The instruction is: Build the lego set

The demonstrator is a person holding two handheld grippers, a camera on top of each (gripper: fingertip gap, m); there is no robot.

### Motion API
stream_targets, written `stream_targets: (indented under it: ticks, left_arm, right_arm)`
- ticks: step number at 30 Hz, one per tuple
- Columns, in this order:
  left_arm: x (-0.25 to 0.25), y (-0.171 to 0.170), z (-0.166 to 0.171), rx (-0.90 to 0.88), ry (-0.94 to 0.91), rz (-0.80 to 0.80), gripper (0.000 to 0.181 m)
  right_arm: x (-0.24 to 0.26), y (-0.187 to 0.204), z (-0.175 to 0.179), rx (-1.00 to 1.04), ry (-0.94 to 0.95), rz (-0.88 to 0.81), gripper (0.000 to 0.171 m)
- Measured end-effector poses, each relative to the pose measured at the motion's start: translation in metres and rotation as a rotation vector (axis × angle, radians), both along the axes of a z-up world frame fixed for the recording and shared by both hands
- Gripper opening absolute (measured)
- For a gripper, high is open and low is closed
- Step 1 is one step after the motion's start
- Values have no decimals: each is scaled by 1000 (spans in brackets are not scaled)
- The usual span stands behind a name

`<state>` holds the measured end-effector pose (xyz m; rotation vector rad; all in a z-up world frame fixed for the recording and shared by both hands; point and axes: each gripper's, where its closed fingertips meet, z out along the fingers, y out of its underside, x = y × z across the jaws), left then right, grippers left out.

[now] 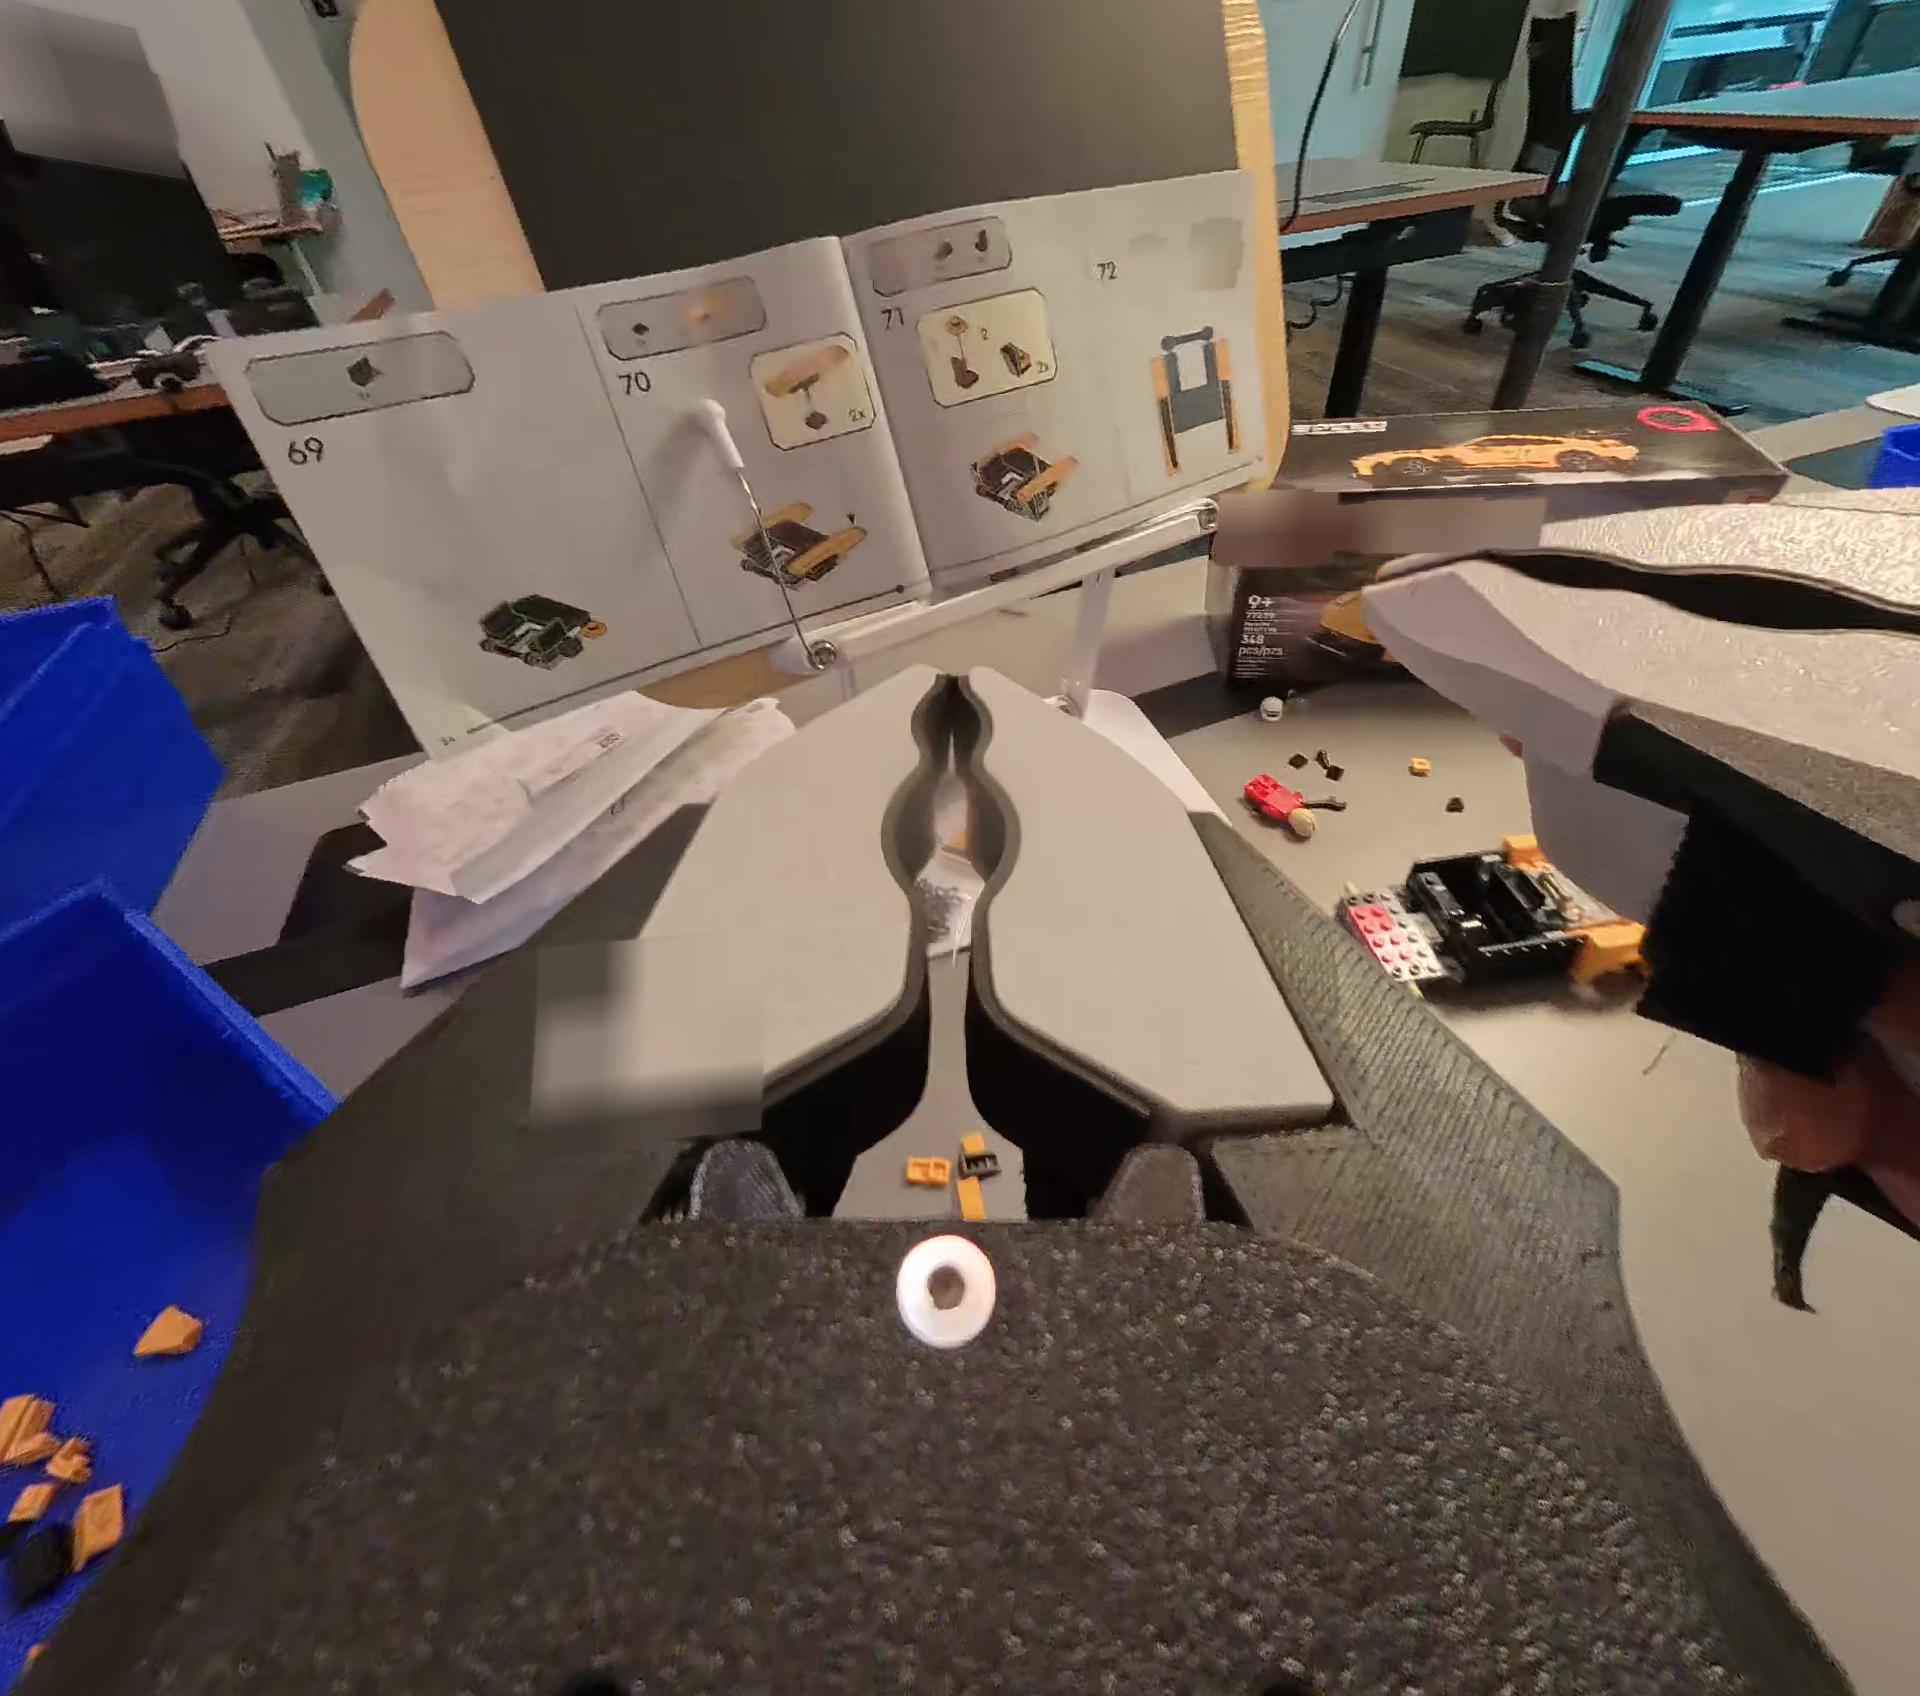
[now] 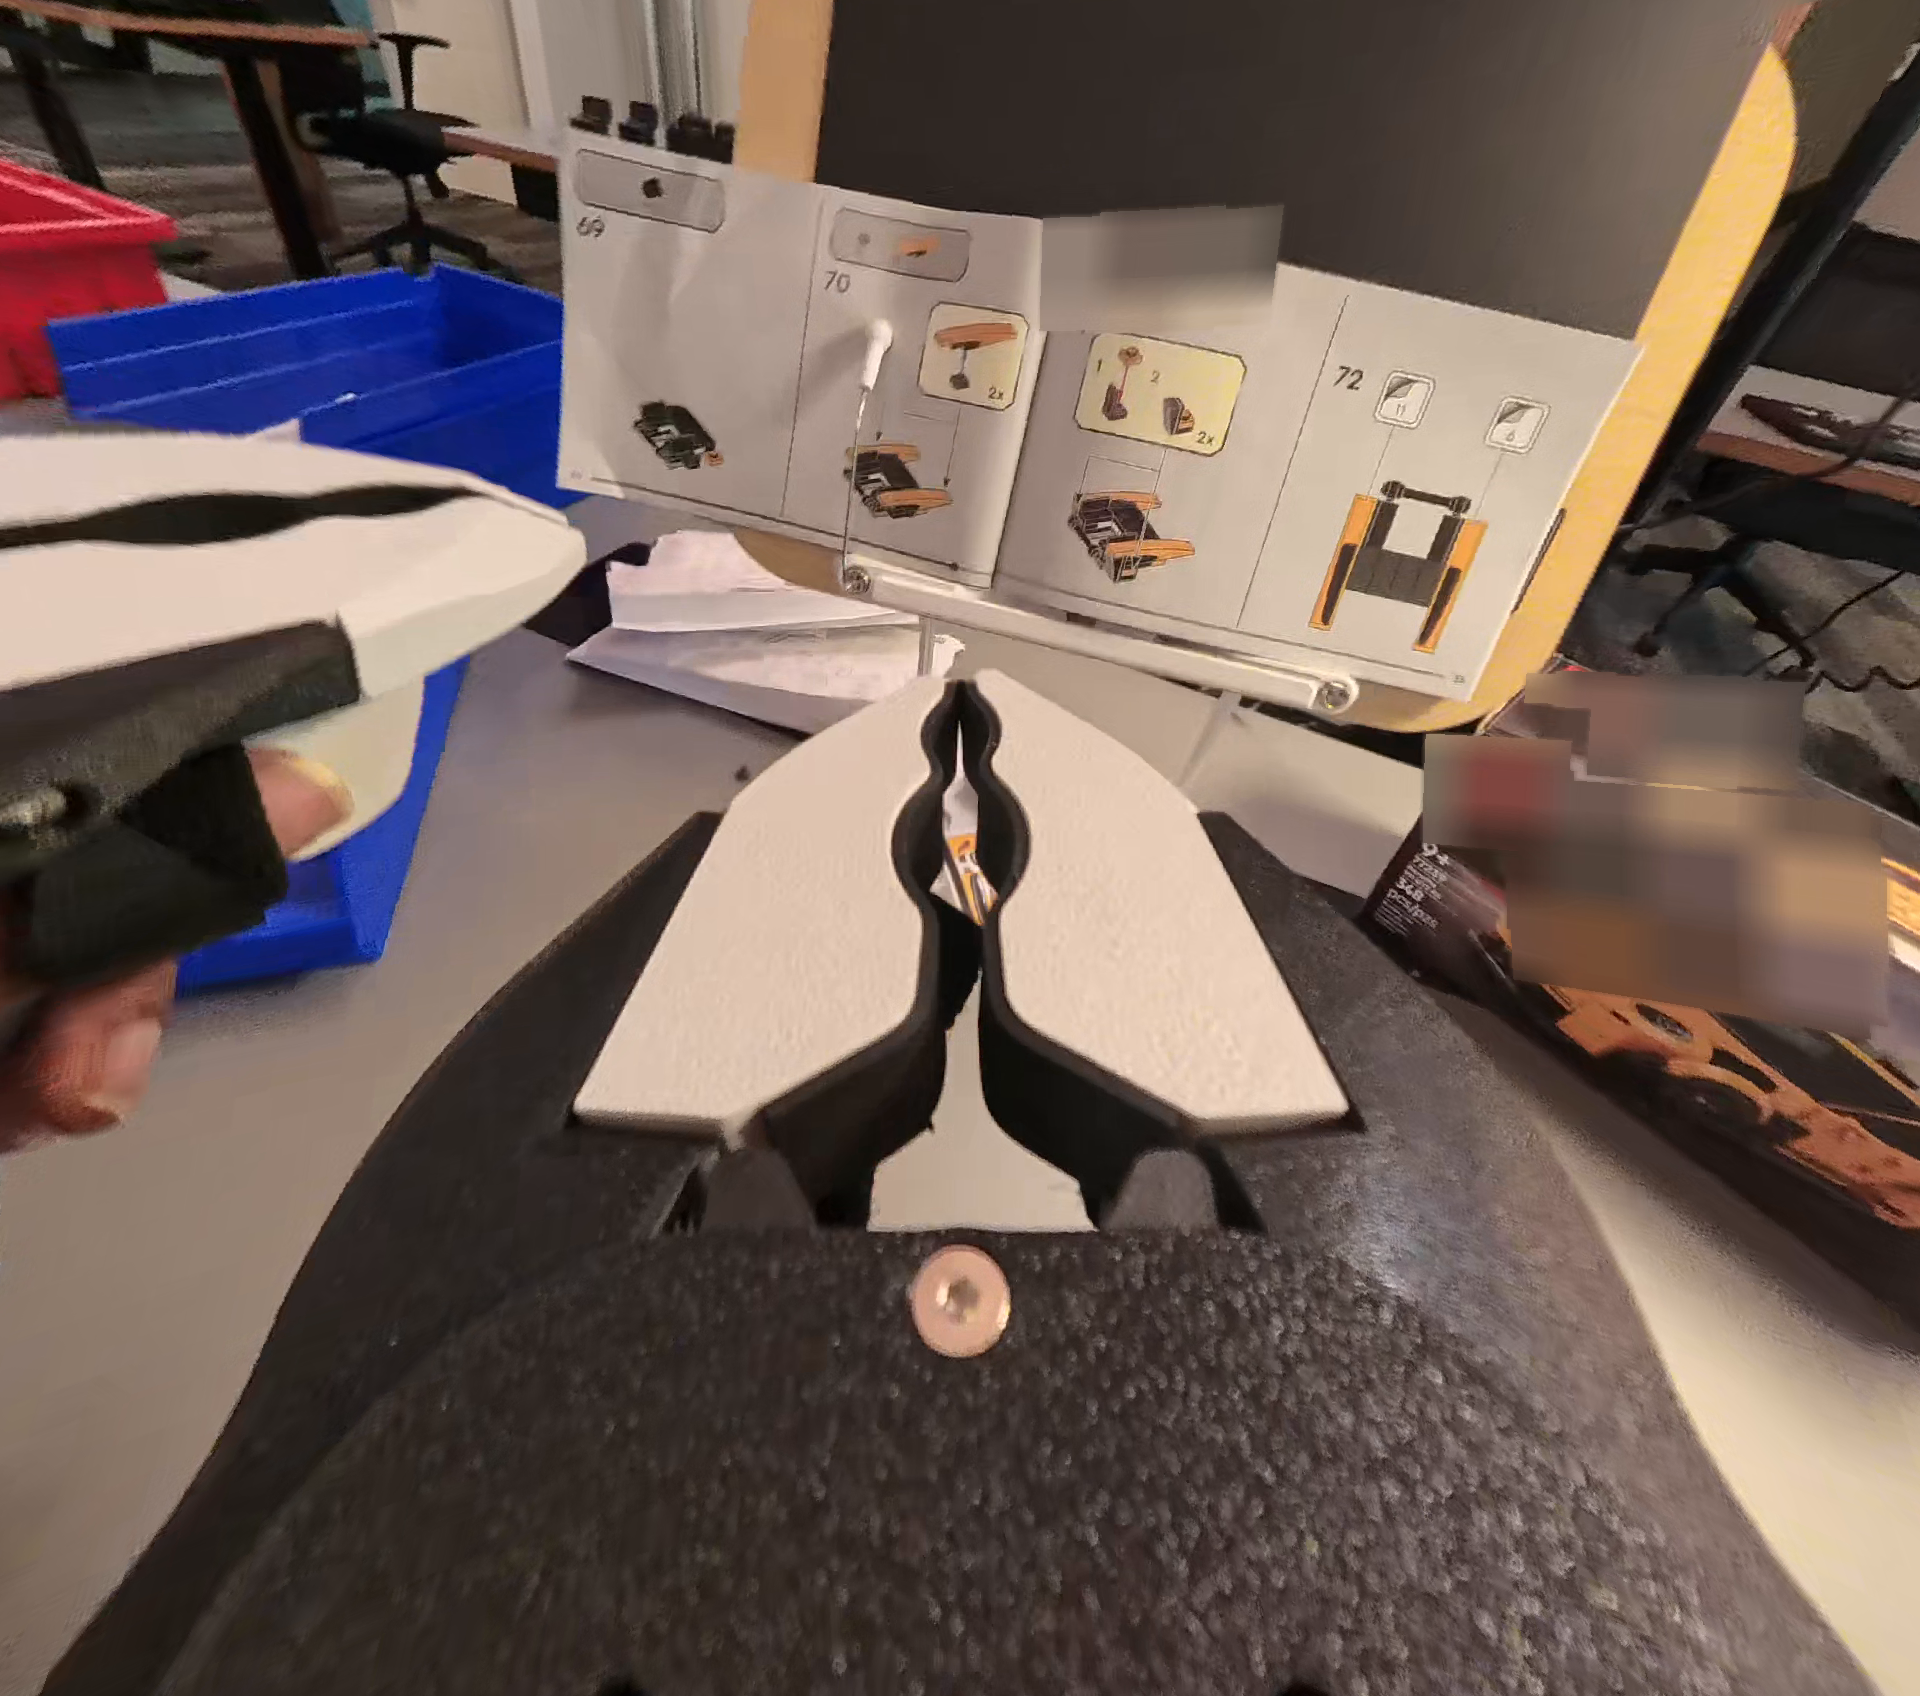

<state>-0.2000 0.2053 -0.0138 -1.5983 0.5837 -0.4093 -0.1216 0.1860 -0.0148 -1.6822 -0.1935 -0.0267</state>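
The part-built model (image 1: 1486, 919), a black chassis with red and orange parts, sits on the grey table (image 1: 1351, 1127) at the right. My left gripper (image 1: 951, 690) is shut and hovers over the table's middle. Small orange and black pieces (image 1: 951, 1168) lie under it. My right gripper (image 2: 961, 696) is shut too; in the left wrist view it (image 1: 1382, 597) hangs above the model, pointing left. White paper with orange print (image 2: 971, 872) shows through each gripper's gap; I cannot tell if it is held. The open instruction booklet (image 1: 727, 451) stands on a holder behind.
Blue bins (image 1: 94, 919) with loose orange pieces (image 1: 166, 1334) stand left, a red bin (image 2: 73, 244) beyond. Crumpled paper bags (image 1: 520, 815) lie before the booklet. The set's box (image 1: 1507, 451) is at the back right. A red piece (image 1: 1270, 792) and small black bits (image 1: 1320, 763) lie near the model. There is about 9 cm between the tips of the two grippers.
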Motion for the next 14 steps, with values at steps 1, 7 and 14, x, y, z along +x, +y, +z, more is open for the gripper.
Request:
stream_targets:
  ticks: [1, 7, 14]
  left_arm:
    - [3, 4, -1, -4, 1, 2, 0]
    - [14, 14, -9, -2, 13, 9, 0]
    - [15, 16, -13, 0, 16, 18, 0]
  right_arm:
    - [2, 6, -1, -6, 8, -8, 0]
    - [5, 16, -6, -5, 14, -20, 0]
    - [7, 13, -6, 4, 1, -25, 1]
